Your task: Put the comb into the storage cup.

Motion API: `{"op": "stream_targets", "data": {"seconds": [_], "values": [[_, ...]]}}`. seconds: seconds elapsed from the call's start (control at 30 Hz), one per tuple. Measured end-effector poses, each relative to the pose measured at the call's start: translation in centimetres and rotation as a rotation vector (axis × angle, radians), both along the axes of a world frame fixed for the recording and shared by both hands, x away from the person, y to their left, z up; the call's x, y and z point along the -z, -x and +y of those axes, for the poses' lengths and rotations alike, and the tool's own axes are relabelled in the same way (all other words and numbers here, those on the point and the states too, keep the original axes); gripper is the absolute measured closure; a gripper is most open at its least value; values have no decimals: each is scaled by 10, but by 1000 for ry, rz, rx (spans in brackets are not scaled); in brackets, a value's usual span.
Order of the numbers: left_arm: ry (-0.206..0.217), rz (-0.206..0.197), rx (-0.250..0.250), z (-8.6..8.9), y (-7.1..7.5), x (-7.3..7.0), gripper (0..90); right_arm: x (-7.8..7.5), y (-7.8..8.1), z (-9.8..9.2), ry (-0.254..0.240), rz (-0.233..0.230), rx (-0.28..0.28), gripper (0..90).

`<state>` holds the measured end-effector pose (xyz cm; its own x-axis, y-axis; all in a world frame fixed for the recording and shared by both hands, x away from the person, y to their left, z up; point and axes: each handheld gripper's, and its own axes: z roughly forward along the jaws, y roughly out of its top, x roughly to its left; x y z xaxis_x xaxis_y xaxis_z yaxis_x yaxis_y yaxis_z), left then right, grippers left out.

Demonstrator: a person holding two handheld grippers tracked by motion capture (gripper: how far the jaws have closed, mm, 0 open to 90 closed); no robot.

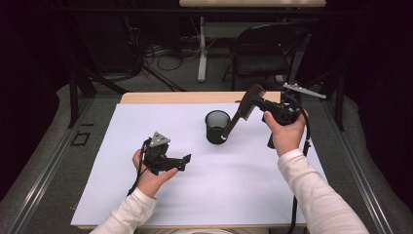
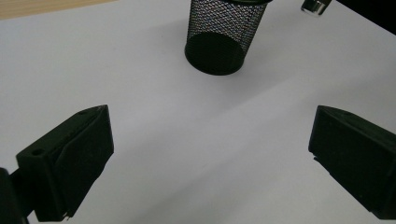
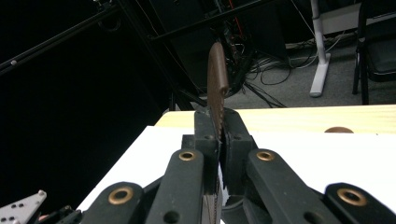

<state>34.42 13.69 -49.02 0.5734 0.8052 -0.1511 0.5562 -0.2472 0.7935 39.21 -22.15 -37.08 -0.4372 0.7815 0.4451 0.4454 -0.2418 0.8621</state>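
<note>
High view first: the right gripper (image 1: 253, 100) sits at the far right of the white sheet (image 1: 209, 195), raised off it in the person's right hand (image 1: 285, 131); its jaws are clenched on a brown comb (image 1: 241, 113), gripped near the toothed head; the comb's handle slants down and to the left, and its silver-capped end lies at the near rim of the black mesh cup (image 1: 217, 126), though whether it touches the rim I cannot tell; the cup stands upright a little beyond the middle of the sheet, between the two grippers.

Right gripper view: the two black jaws close tightly together on the comb (image 3: 216, 88), whose rounded head rises above them, teeth edge-on; beyond lie the sheet's far corner and the strip of wooden table edge (image 3: 327, 119).

Left gripper view: the mesh cup (image 2: 219, 37) stands ahead of the jaws and well clear of them; the jaws stand wide apart with bare white sheet (image 2: 205, 154) between them, so the left gripper (image 1: 181, 164) is released and empty; it rests low over the near left part of the sheet in the left hand (image 1: 151, 178); the comb's silver tip (image 2: 315, 6) shows at the top edge, just right of the cup.

Open room: bare sheet spreads all around the cup; the widest stretch runs along the near side between the two forearms; the right hand hangs close to the sheet's right edge, the far wooden edge just behind the cup; a folding chair (image 1: 263, 53) and cables stand on the floor beyond the table.
</note>
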Motion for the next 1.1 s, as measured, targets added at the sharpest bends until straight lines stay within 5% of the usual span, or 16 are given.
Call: {"op": "stream_targets", "data": {"seconds": [0.5, 1.1], "values": [[4, -2, -1, 1, 0, 0, 3, -22, -11, 10, 25, -26, 13, 875], [2, 2, 2, 1, 0, 0, 3, -22, -35, 22, 48, -16, 61, 875]]}}
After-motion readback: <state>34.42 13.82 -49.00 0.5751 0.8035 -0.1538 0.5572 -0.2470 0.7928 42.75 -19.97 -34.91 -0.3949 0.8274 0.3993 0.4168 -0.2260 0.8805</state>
